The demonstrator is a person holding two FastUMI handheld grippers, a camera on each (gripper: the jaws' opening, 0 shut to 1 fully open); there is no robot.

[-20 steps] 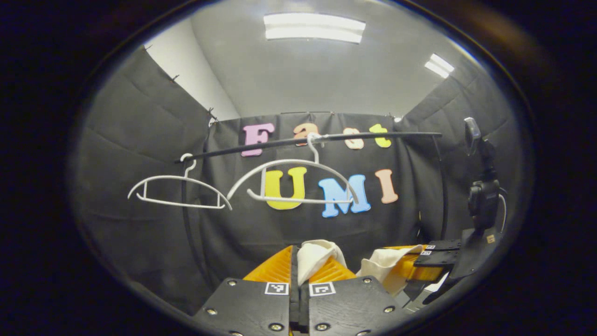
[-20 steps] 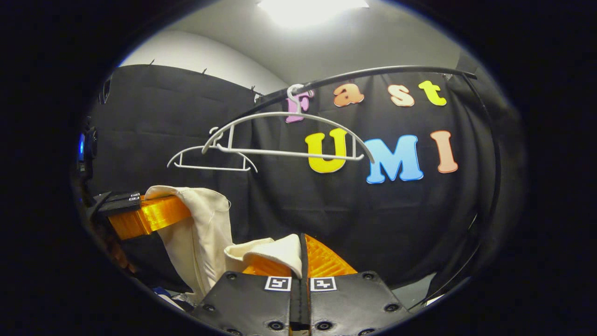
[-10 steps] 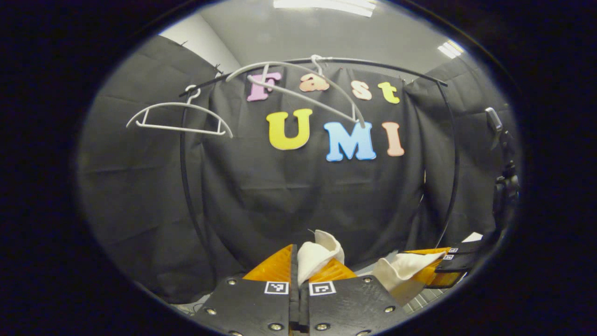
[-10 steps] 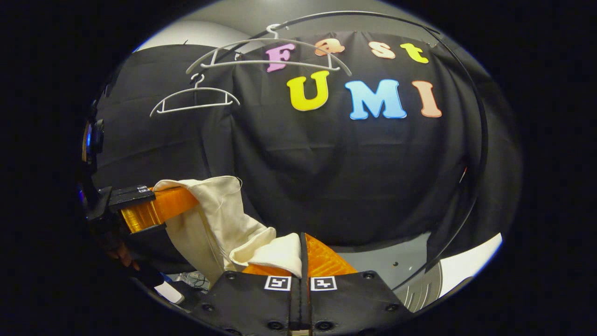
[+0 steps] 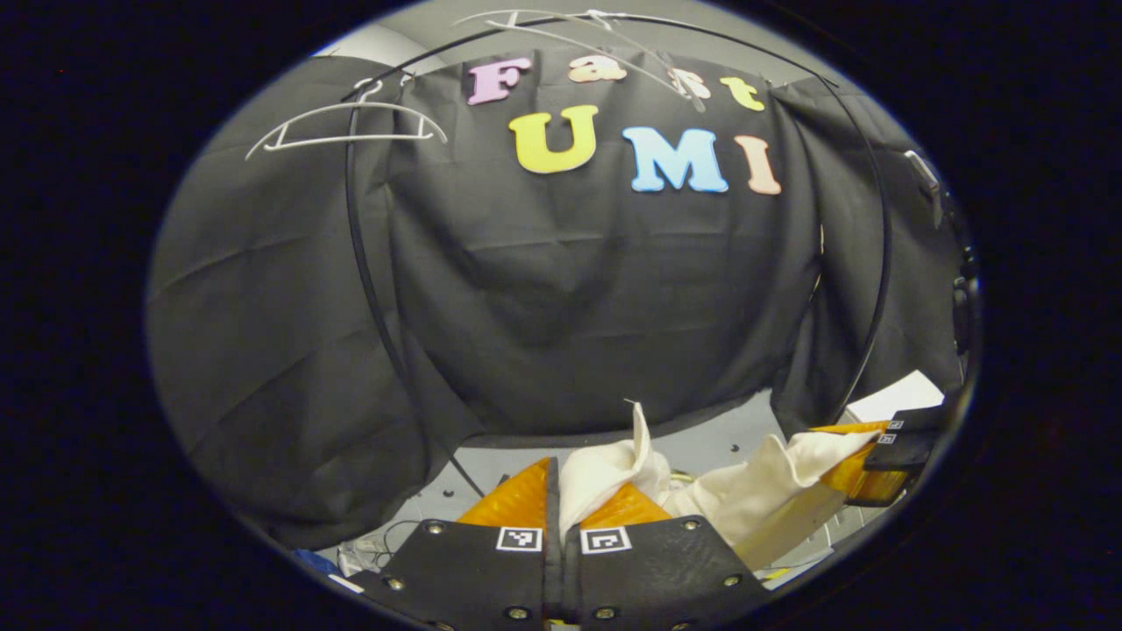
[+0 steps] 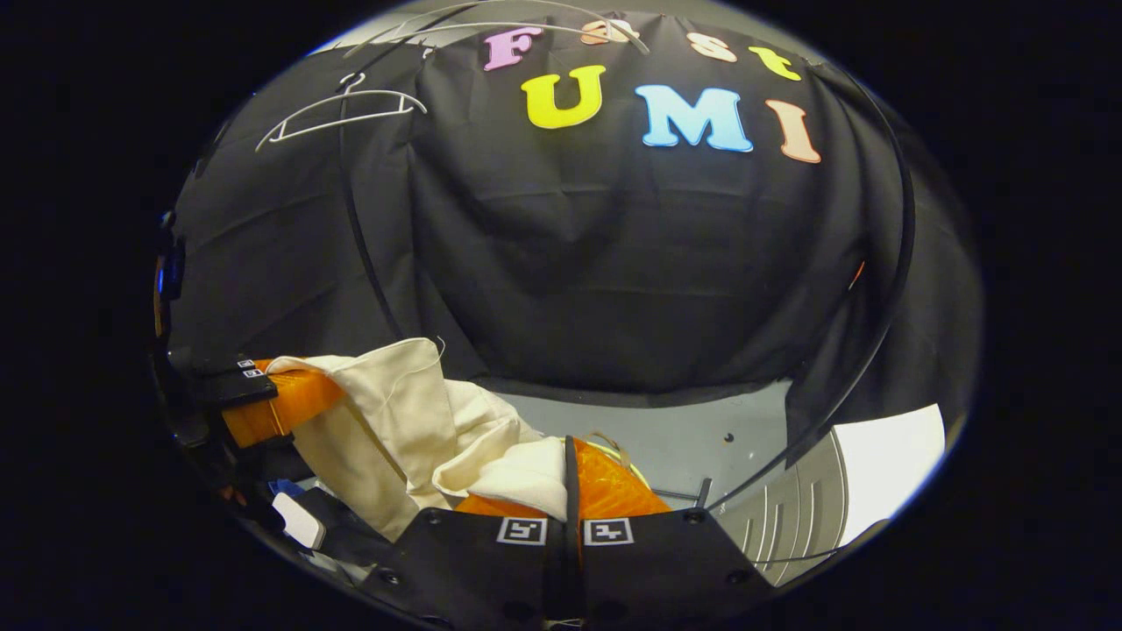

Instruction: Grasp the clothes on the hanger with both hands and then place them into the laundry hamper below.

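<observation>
- Here, each hand-held gripper, left (image 5: 561,491) and right (image 6: 570,478), pinched the cream garment (image 6: 412,421), clear of the hangers (image 5: 346,127).
- Likely next: lowering into the hamper.

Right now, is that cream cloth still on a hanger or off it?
Off. The cream cloth stretches between the left gripper and right gripper, both clamped on it, while the white hangers hang bare on the rail above.

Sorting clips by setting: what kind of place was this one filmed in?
Most likely a staged recording booth, not a home: black cloth walls all round, a black clothes rail with bare white hangers, and a cream garment held by handheld grippers.
</observation>
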